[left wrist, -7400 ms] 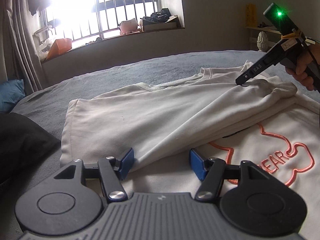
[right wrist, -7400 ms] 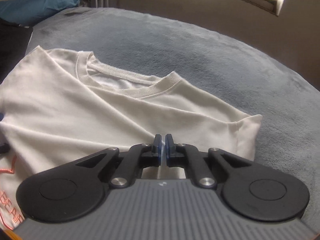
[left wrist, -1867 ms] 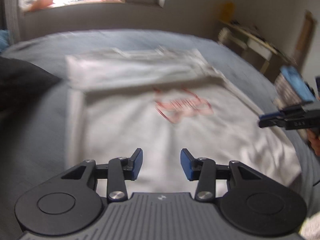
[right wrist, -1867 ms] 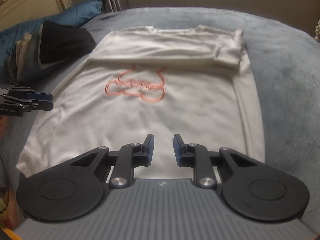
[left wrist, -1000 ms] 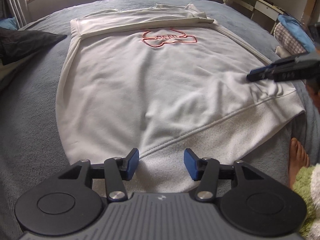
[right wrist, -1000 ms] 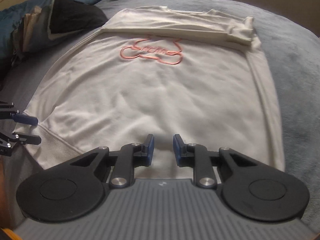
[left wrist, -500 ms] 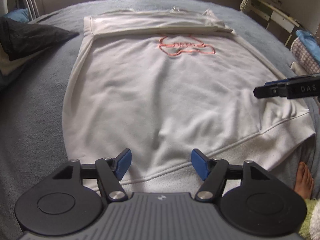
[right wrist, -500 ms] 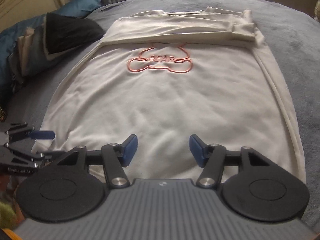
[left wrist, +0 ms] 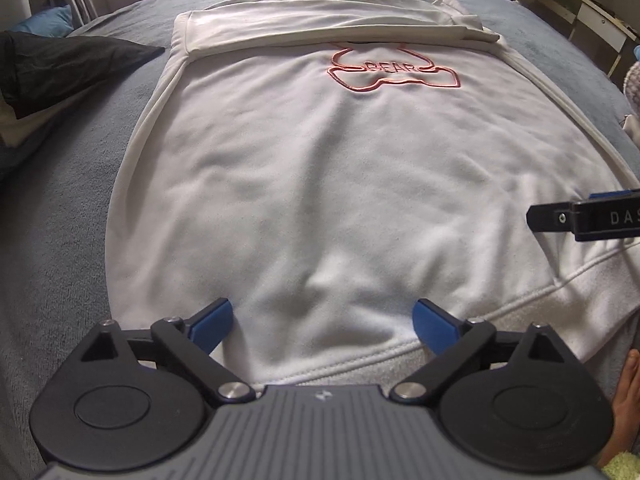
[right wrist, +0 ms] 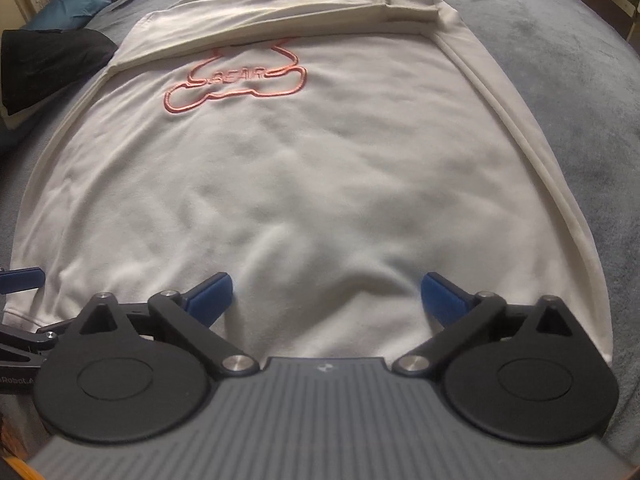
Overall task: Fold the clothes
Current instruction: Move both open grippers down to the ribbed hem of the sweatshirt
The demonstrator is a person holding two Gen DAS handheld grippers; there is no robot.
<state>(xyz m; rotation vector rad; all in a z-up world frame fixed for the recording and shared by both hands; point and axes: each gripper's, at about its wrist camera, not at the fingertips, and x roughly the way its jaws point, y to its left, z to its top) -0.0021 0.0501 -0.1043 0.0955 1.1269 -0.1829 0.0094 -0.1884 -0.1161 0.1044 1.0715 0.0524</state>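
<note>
Grey plush bedding (left wrist: pixel 60 208) covers the bed from edge to edge, and on it a white sweatshirt (left wrist: pixel 320 168) lies flat, front up. Its sleeves are folded across the top, just above a pink outlined "BEAR" design (left wrist: pixel 394 70) on the chest. The ribbed hem (left wrist: pixel 360 364) runs along the near edge, closest to both cameras. To the left of the sweatshirt a black garment (left wrist: pixel 60 68) sits on the bedding, with a blue pillow (right wrist: pixel 72 10) beyond it.

Both grippers hang low over the hem end, pointing steeply down. The left gripper (left wrist: pixel 322 322) has just been opening; its blue pads stand wide apart above the fabric near the hem, gripping nothing. The right gripper (right wrist: pixel 326 294) has likewise just been opening, and its pads are spread wide over the cloth with nothing clamped between them. A bare foot (left wrist: pixel 626 396) shows at the lower right of the left wrist view.
</note>
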